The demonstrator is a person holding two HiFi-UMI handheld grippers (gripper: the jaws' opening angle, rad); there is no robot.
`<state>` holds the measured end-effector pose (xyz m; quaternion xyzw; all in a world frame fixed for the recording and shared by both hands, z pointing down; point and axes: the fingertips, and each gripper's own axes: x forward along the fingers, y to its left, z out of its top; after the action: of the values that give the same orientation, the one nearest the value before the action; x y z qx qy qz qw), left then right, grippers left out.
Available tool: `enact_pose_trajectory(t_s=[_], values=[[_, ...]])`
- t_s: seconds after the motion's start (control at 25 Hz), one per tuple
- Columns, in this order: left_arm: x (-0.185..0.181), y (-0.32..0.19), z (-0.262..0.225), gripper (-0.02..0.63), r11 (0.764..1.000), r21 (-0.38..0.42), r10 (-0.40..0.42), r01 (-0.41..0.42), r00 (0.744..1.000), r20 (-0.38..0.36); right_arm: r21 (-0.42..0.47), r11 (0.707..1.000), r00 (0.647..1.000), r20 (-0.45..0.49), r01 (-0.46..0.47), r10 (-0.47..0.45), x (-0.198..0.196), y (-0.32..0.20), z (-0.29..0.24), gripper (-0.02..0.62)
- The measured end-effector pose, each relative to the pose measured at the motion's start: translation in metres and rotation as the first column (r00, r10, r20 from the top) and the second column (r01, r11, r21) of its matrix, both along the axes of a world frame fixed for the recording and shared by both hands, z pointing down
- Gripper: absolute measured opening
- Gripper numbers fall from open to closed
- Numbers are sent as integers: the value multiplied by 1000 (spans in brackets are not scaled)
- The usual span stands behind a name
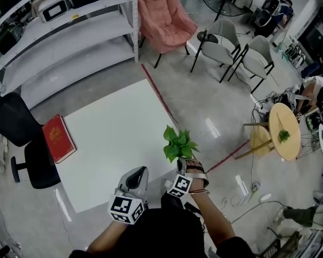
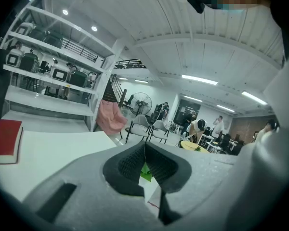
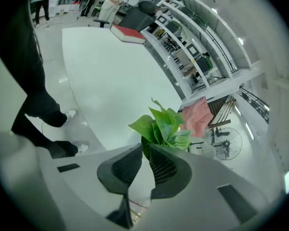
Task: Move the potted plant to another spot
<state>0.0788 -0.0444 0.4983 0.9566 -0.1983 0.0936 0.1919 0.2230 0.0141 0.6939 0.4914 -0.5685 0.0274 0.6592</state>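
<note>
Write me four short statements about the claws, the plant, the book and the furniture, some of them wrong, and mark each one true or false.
1. The right claw is shut on the plant. True.
2. The left claw holds the red book. False: the left claw is shut on nothing, and the book lies on the white table.
3. The pink chair stands near the shelves. True.
4. The round table is bare. False: a small green sprig sits on it.
</note>
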Motion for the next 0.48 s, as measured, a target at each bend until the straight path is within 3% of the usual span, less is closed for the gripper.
enact_pose_trajectory(t_s=[0.12, 0.24, 0.48], values=[[1, 0, 0, 17, 1000, 2, 5, -5, 1000, -1, 85, 989, 981, 163, -119, 104, -4, 0, -20, 34], [3, 1, -1, 17, 1000, 4, 6, -6, 1000, -1, 166, 954, 932, 310, -248, 188, -3, 2, -40, 34], [13, 3, -2, 17, 1000, 10, 14, -14, 1000, -7, 279, 828, 784, 558, -486, 272, 7, 10, -80, 34]])
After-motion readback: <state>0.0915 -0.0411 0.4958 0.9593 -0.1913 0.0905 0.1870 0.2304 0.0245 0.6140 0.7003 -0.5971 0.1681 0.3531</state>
